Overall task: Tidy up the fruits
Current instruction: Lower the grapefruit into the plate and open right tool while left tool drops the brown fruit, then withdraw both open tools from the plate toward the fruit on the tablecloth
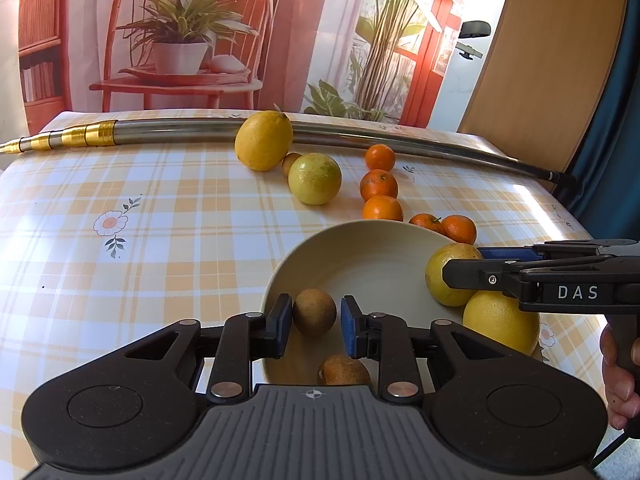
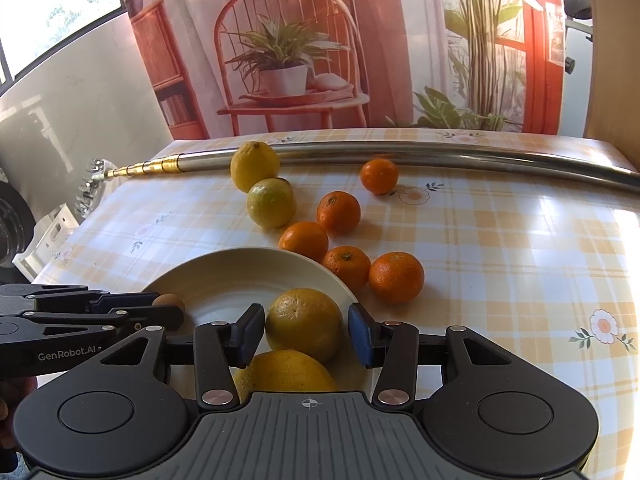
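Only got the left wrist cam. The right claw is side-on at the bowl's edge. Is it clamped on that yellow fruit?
Observer: No. The right claw is open. Its pads sit either side of the yellow fruit, with a sliver of gap on the right.
Operator: The pole's left end is cut off here. What's on it?
Observer: The pole ends in a metal toothed head that sticks out past the table edge.
Operator: Anything beside the table there?
Observer: A white slatted crate, lower than the tabletop.
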The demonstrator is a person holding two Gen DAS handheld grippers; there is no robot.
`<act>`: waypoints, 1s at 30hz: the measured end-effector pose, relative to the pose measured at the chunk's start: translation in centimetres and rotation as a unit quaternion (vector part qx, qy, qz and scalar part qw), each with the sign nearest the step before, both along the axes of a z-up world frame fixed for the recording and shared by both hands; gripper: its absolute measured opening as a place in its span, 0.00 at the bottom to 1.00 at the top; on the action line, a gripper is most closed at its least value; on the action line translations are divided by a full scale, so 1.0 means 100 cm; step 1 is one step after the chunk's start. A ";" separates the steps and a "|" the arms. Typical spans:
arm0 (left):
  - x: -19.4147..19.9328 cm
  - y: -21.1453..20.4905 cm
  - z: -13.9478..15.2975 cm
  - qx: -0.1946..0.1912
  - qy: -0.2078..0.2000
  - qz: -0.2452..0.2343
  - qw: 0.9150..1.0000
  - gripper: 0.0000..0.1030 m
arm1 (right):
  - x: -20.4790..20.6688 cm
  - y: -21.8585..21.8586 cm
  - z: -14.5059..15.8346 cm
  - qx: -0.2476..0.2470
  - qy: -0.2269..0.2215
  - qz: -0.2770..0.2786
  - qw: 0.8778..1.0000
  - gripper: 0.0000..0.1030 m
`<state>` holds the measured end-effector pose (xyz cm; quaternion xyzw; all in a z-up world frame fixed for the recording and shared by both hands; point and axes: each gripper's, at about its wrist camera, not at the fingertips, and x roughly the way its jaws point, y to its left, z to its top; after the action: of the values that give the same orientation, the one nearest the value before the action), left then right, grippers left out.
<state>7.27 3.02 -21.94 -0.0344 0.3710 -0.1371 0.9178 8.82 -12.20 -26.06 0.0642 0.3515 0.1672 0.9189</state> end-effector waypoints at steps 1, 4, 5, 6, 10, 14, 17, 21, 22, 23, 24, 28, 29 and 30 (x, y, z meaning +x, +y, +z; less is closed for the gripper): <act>0.000 0.000 0.000 0.000 0.000 0.000 1.000 0.28 | -0.001 0.000 0.000 0.001 -0.001 -0.001 1.000 0.42; -0.001 -0.001 0.001 -0.001 -0.001 -0.001 1.000 0.31 | -0.001 -0.001 0.002 0.002 -0.004 -0.001 1.000 0.42; -0.001 -0.001 0.001 -0.002 -0.002 -0.002 1.000 0.33 | -0.002 -0.001 0.003 0.002 -0.005 -0.001 1.000 0.42; -0.002 -0.002 0.001 -0.003 -0.002 -0.002 1.000 0.34 | -0.002 -0.001 0.003 0.002 -0.006 -0.001 1.000 0.42; -0.002 -0.002 0.003 -0.003 -0.005 -0.001 1.000 0.37 | -0.004 -0.002 0.007 0.003 -0.014 -0.002 1.000 0.42; -0.002 0.000 0.007 -0.012 -0.006 0.005 1.000 0.40 | -0.005 -0.004 0.016 0.004 -0.026 -0.007 1.000 0.42; -0.003 0.003 0.015 -0.023 -0.009 0.008 1.000 0.40 | -0.005 -0.008 0.024 0.008 -0.039 -0.014 0.999 0.42; -0.001 0.003 0.031 -0.008 -0.023 0.006 1.000 0.40 | -0.004 -0.020 0.037 0.013 -0.056 -0.027 0.998 0.42; -0.001 0.004 0.037 -0.006 -0.028 0.006 1.000 0.41 | -0.002 -0.025 0.042 0.014 -0.061 -0.032 0.998 0.42; 0.000 0.005 0.042 -0.005 -0.034 0.007 0.999 0.41 | -0.001 -0.029 0.046 0.015 -0.066 -0.036 0.997 0.42; 0.002 0.007 0.049 -0.007 -0.038 0.011 0.999 0.42 | 0.000 -0.033 0.049 0.015 -0.070 -0.039 0.997 0.42; 0.011 0.016 0.073 -0.012 -0.055 0.025 0.998 0.52 | 0.007 -0.051 0.067 0.011 -0.092 -0.051 0.994 0.42; 0.013 0.016 0.078 -0.007 -0.061 0.030 0.998 0.58 | 0.010 -0.054 0.070 0.009 -0.095 -0.052 0.994 0.42; 0.016 0.016 0.082 -0.001 -0.066 0.034 0.997 0.60 | 0.012 -0.058 0.073 0.007 -0.099 -0.054 0.994 0.42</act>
<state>8.84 4.66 -13.69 -0.0386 0.3081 -0.1084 0.9444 10.05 -18.00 -18.72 0.0723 0.2538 0.1255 0.9563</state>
